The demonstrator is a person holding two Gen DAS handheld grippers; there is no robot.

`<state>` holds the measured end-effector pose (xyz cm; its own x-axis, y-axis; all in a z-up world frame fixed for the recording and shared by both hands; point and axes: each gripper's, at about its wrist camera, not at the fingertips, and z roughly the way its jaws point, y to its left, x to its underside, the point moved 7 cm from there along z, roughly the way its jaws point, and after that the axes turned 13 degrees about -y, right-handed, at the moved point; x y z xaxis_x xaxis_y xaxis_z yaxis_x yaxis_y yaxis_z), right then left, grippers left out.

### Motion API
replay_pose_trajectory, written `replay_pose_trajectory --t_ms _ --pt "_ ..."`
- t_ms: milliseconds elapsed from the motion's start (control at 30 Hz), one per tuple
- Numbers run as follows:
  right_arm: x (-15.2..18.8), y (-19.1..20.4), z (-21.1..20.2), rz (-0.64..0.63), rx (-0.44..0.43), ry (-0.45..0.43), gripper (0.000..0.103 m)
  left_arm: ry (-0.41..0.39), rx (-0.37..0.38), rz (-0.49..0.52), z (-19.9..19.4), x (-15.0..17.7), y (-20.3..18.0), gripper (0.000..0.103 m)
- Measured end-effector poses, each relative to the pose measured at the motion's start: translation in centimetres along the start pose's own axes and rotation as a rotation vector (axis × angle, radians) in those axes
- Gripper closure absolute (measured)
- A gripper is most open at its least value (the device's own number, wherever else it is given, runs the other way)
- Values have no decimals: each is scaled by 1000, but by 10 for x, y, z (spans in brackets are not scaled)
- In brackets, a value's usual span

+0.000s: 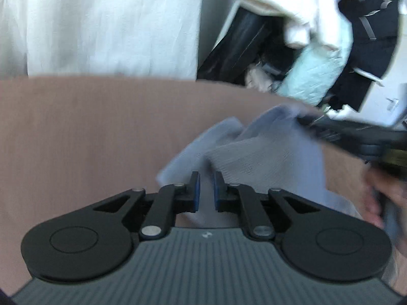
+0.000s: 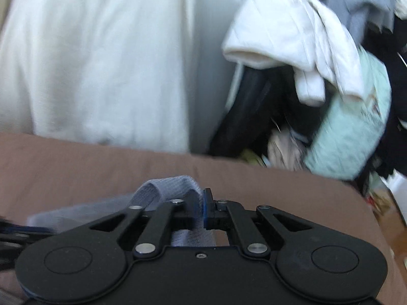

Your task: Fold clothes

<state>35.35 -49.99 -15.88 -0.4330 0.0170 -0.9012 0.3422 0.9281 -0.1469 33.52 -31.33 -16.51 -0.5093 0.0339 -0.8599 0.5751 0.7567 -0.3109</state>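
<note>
On the brown bench (image 1: 76, 132) my right gripper (image 2: 202, 207) pinches the grey-blue cloth (image 1: 267, 157); my left gripper (image 1: 206, 190) has its jaws slightly apart over it.

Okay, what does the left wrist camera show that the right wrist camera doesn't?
Only the left wrist view shows the right gripper from outside, with a hand behind it, and the left gripper slightly open over the light blue garment. Only the right wrist view shows its own pads closed on that garment's edge. Both show the brown surface, white curtain and clothes pile.
</note>
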Motion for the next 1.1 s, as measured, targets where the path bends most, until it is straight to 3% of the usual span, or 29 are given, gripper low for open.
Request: replay_pose_trajectory --t_ms 33,133,267,367,433,500,567,700,800,900,967,1000,1067,1100 --pt "2 0 1 14 10 8 71 -10 -17 58 -21 -4 8 89" --pt "12 -4 -8 161 27 35 52 -9 -90 168 -78 -8 41 89" --pt "20 -5 -29 402 -12 50 52 124 -197 98 -141 7 103 89" --pt "20 1 -45 431 -41 33 52 163 -313 55 -193 27 147 89" --pt "19 10 -58 431 -99 39 52 162 -409 37 -231 41 172 89" --pt "17 20 -71 432 -166 50 52 159 -449 11 -262 54 193 89" --pt "18 35 -87 439 -247 69 52 178 -436 -35 -280 68 204 89" --pt "28 74 -120 408 -413 121 52 214 -431 38 -282 79 198 81" --pt "48 113 -148 192 -508 127 52 206 -411 99 -268 81 181 71" --pt "77 129 -165 21 -456 156 52 227 -347 101 -258 94 170 56" --pt "88 125 -171 53 -436 166 52 231 -334 115 -252 103 167 50" --pt "90 121 -175 77 -427 156 52 218 -318 153 -250 106 163 53" --pt "94 108 -179 123 -397 136 52 199 -270 258 -246 111 150 98" --pt "97 101 -179 144 -381 133 52 189 -275 293 -247 109 145 98"
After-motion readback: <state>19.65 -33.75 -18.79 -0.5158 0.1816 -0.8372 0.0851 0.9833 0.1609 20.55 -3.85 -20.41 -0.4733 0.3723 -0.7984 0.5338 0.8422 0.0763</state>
